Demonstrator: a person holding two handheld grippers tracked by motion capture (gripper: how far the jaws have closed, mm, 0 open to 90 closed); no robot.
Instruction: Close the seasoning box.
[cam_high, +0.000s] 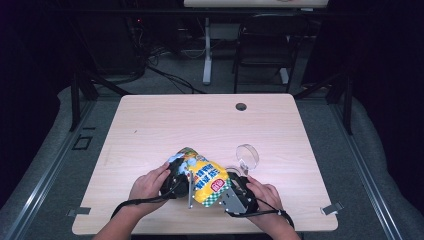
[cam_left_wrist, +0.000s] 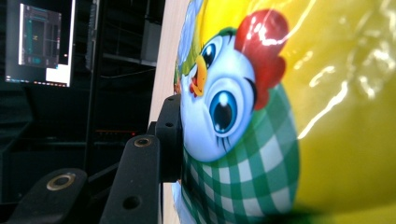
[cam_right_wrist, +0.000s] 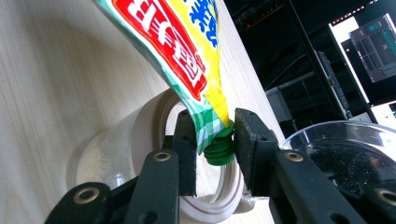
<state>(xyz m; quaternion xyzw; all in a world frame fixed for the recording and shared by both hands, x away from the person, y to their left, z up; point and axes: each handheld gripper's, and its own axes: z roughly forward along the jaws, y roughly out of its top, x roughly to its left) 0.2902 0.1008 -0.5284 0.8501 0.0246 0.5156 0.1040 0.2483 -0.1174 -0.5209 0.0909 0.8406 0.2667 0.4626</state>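
Glossy yellow pouch (cam_high: 202, 176), soft plastic film, printed with a cartoon chick, a green-and-white check band and a red label; it lies low over the near middle of the pale wood-grain table (cam_high: 150, 125), held between the two hands. Contents of the pouch cannot be seen. Its spout is a ribbed green screw cap (cam_right_wrist: 220, 149), pointing down over a round, translucent white plastic tub (cam_right_wrist: 140, 140), open, with a thick rolled rim; what the tub holds is unclear. Beside it lies a clear round lid (cam_high: 247, 155), flat, shiny. Left hand-held gripper (cam_high: 175, 181): about half open, one black pad pressed into the bulging chick end of the pouch; the other jaw is hidden behind the film. Right hand-held gripper (cam_right_wrist: 215, 149): jaws partly open, clamped on either side of the pouch neck just above the cap.
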